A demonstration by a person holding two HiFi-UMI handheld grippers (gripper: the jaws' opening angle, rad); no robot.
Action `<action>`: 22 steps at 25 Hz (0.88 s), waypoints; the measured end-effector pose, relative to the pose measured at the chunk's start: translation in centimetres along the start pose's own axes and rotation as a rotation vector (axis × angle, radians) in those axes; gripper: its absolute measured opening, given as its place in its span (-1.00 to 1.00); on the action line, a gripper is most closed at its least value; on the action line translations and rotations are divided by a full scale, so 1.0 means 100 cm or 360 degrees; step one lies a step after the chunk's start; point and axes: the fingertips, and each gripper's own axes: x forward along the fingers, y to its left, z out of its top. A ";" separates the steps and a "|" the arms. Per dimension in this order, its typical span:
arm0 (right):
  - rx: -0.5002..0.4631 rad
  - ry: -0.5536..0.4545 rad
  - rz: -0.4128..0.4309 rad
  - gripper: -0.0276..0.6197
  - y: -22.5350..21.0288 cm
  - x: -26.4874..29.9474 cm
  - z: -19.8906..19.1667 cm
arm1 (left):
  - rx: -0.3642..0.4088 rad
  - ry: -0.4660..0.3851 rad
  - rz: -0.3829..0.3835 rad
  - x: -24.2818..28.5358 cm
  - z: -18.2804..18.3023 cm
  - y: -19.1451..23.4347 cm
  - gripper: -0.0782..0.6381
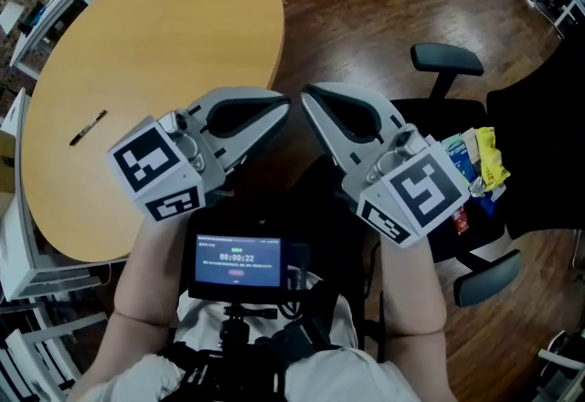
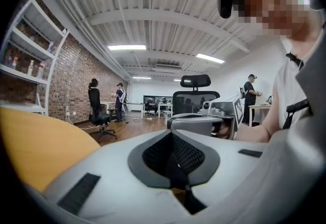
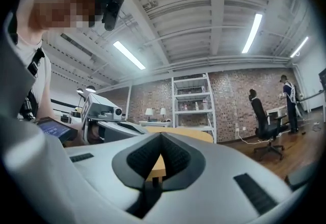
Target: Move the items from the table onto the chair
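Head view: left gripper (image 1: 274,110) and right gripper (image 1: 313,101) are held up level in front of the chest, tips turned inward and nearly meeting, over the gap between worktop (image 1: 174,35) and chair (image 1: 447,58). Neither is near anything to pick up. Left gripper view: jaws clenched, pads together, nothing between them. Right gripper view: same, jaws closed and empty, with only the far worktop edge showing past the tips. Judgement: this is a neutral carry pose, not a reach. Both tools are drawn in to the body and well apart from both surfaces, which suits a pause between transfers or the end of a run. A chest-mounted screen (image 1: 238,261) just below the grippers shows a timer. Task items: a cluster of packets (image 1: 475,163) lies on the right side of the chair seat, by the backrest. One is yellow, one white and blue, and a small red one sits at the lower edge. They overlap loosely and lie flat or slightly tilted, and the print is too small to read. The wooden worktop is round and carries one thin dark stick, probably a pen (image 1: 89,127), lying diagonally near its left edge, well apart from both grippers. Judgement: the task is mostly done, with the pen not yet moved.
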 end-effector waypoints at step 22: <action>0.0027 -0.0015 0.0693 -0.89 0.157 0.163 -0.011 | -0.0120 -0.0031 0.0694 -0.231 -0.028 0.074 -0.76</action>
